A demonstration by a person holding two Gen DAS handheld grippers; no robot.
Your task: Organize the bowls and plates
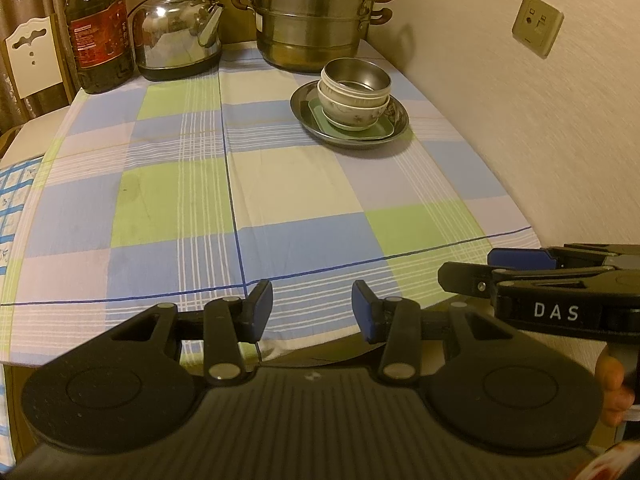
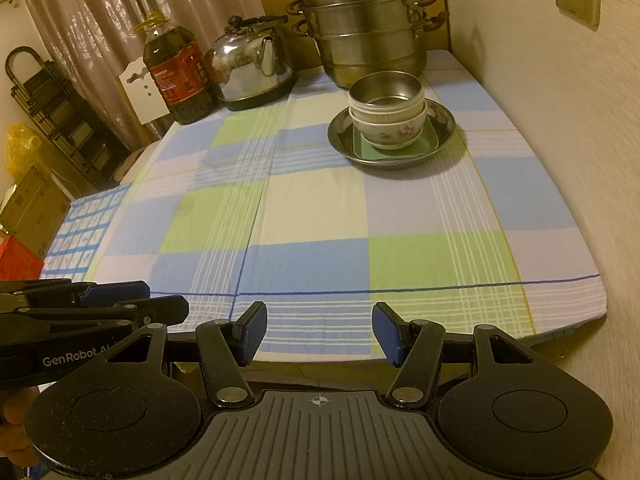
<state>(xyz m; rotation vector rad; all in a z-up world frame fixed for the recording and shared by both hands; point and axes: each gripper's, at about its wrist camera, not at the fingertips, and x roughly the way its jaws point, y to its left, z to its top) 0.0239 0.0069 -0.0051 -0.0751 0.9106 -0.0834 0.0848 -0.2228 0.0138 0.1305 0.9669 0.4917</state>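
Observation:
A stack stands at the far right of the checked tablecloth: a round metal plate (image 1: 394,130) (image 2: 446,118), a green square dish (image 1: 382,130) (image 2: 428,144) in it, a white flowered bowl (image 1: 352,110) (image 2: 394,130) on the dish, a second white bowl inside that, and a metal bowl (image 1: 360,74) (image 2: 386,86) on top. My left gripper (image 1: 312,310) hangs open over the table's near edge, nothing between its blue pads. My right gripper (image 2: 319,330) is likewise open and empty, side by side with the left. Each shows at the other view's edge: the right gripper (image 1: 492,266), the left gripper (image 2: 156,300).
Along the back stand an oil bottle (image 1: 100,36) (image 2: 178,76), a steel kettle (image 1: 178,32) (image 2: 252,68) and a tall steamer pot (image 1: 312,16) (image 2: 368,28). A wall (image 1: 520,120) runs along the table's right side. A folding rack (image 2: 52,112) and boxes sit left of the table.

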